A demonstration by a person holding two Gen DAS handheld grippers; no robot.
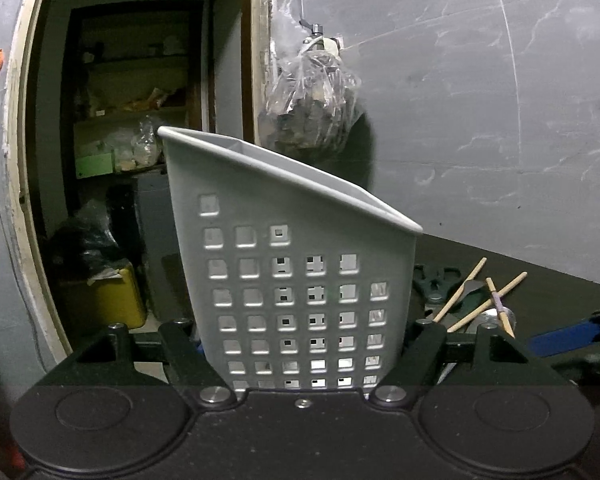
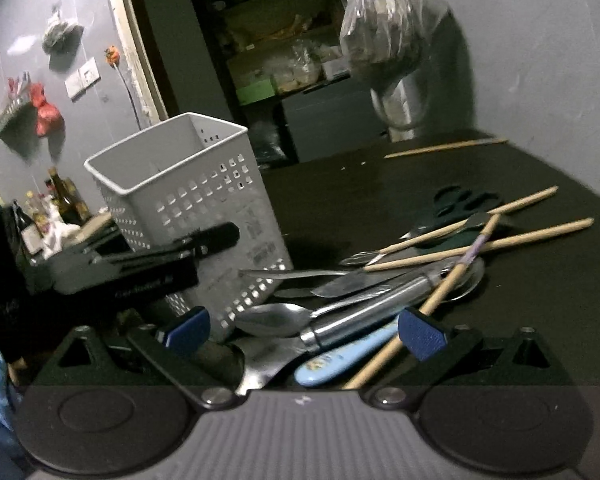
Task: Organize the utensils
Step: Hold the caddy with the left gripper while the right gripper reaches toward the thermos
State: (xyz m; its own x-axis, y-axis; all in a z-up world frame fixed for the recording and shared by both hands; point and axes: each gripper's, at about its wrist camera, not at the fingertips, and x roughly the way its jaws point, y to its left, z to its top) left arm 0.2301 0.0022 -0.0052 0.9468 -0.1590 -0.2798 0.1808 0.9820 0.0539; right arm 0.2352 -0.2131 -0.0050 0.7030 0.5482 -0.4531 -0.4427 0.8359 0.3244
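Utensils (image 2: 380, 284) lie heaped on the dark table (image 2: 540, 300), just ahead of and between the wide-spread fingers of the right gripper (image 2: 304, 334), which holds nothing. The left gripper (image 1: 304, 356) is clamped on the base of the white perforated caddy (image 1: 296, 264), which stands upright with its mouth up. Chopsticks (image 2: 480, 244) and handles cross, long axes running diagonally away rightward. A grab into the tangle could drag 2 pieces together.

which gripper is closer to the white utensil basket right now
Left. The left gripper is shut on the white utensil basket, clamping its lower sides. The right gripper stands open beside the basket, over the pile of utensils, not touching it.
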